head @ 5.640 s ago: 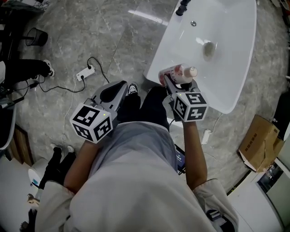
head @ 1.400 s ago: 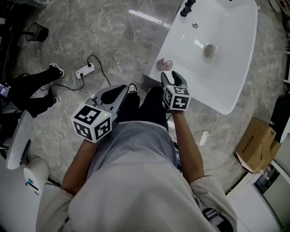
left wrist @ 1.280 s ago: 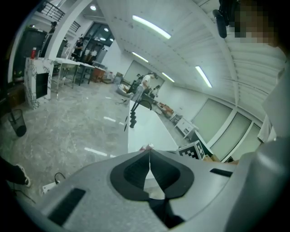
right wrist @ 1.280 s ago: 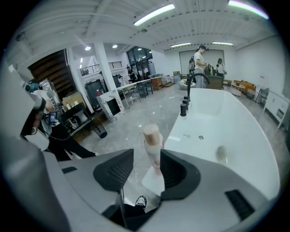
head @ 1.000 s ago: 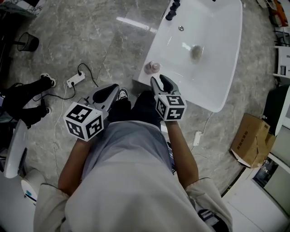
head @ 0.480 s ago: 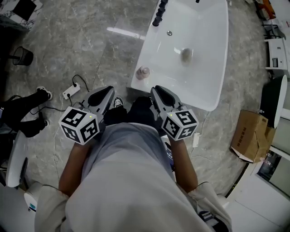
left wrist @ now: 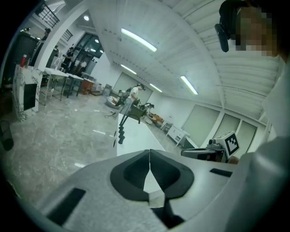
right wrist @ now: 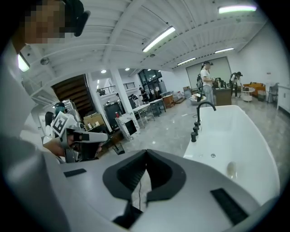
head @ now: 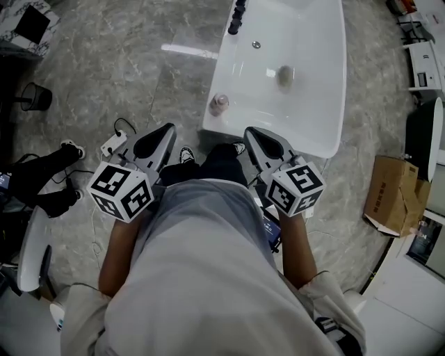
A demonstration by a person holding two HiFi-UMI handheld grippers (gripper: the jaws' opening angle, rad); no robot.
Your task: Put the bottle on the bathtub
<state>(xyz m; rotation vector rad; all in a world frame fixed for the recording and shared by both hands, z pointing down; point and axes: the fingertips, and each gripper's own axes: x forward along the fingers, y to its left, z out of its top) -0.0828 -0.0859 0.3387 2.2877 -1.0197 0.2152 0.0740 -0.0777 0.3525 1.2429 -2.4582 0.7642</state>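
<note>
jaws of the right gripper [head: 250, 132] have just been closing and now meet tip to tip with nothing between them, as the right gripper view shows; jaws of the left gripper [head: 169, 129] are pressed together too, empty, their dark pads touching along one thin line in the left gripper view. both grippers are held side by side in front of the person's grey shirt [head: 201, 243], noses pointing toward twelve o'clock in the head view. the small pinkish bottle with a pale round cap [head: 219, 104] stands upright, seen from the top, on the flat rim of the glossy white oval bathtub [head: 316, 122], at the tub's seven o'clock corner. it sits at about eleven o'clock from the right gripper's tips and one o'clock from the left gripper's tips, apart from both. its label cannot be read from above. a black tap set [head: 237, 15] rises from the same rim at the tub's eleven o'clock end, and a round metal drain [head: 284, 75] lies in the basin. on the grey marble floor [head: 104, 62], a brown cardboard box [head: 389, 196] lies at four o'clock of the tub and a white power strip [head: 111, 144] at nine o'clock of the left gripper.
</note>
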